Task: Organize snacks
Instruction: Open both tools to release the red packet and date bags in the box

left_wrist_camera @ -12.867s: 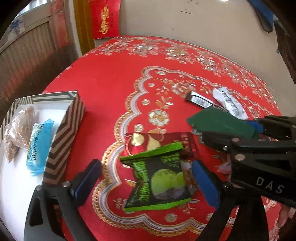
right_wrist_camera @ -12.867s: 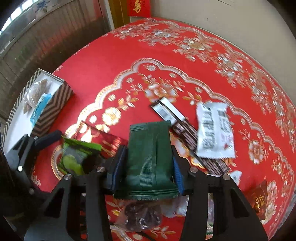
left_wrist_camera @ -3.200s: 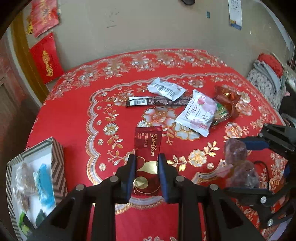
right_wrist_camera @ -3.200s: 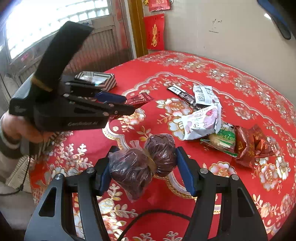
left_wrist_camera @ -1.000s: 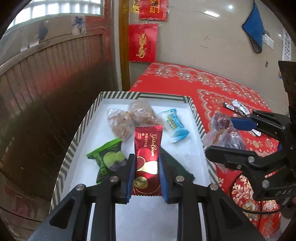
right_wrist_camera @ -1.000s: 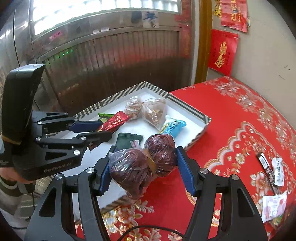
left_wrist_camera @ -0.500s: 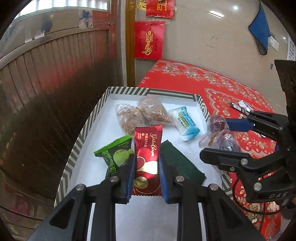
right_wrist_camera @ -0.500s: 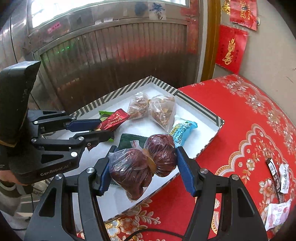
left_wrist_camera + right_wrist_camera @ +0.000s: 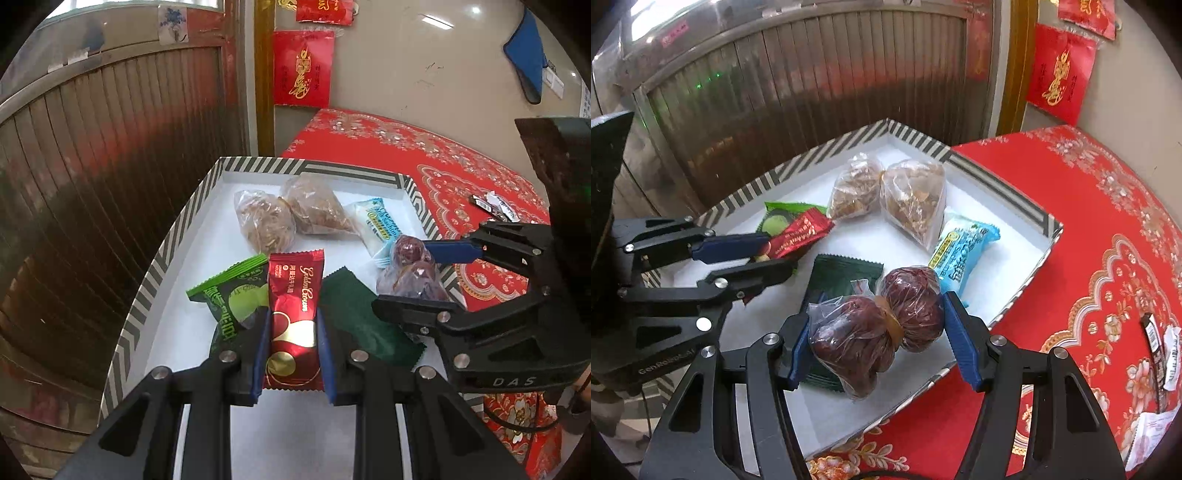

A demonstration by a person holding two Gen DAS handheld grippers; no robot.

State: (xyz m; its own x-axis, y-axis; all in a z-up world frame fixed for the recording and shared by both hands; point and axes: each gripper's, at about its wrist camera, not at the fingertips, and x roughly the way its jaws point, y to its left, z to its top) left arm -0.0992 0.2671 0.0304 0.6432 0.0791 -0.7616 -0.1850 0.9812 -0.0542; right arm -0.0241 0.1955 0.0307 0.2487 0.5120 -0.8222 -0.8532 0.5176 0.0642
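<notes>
My left gripper (image 9: 291,343) is shut on a red Golden Crown snack packet (image 9: 293,317) and holds it over the striped white box (image 9: 177,236). My right gripper (image 9: 877,332) is shut on a clear bag of red dates (image 9: 879,328) above the box's right side; the bag also shows in the left wrist view (image 9: 412,269). In the box lie a light green packet (image 9: 229,295), a dark green packet (image 9: 365,325), a blue packet (image 9: 380,225) and two clear bags of brown snacks (image 9: 291,218).
The box (image 9: 1015,206) sits at the edge of a round table with a red patterned cloth (image 9: 1108,240). More packets (image 9: 1160,347) lie on the cloth at the far right. A ribbed wooden wall panel (image 9: 798,81) stands behind the box.
Both grippers have moved closer over the box with their snacks still held. The date bag is now above the box's right part.
</notes>
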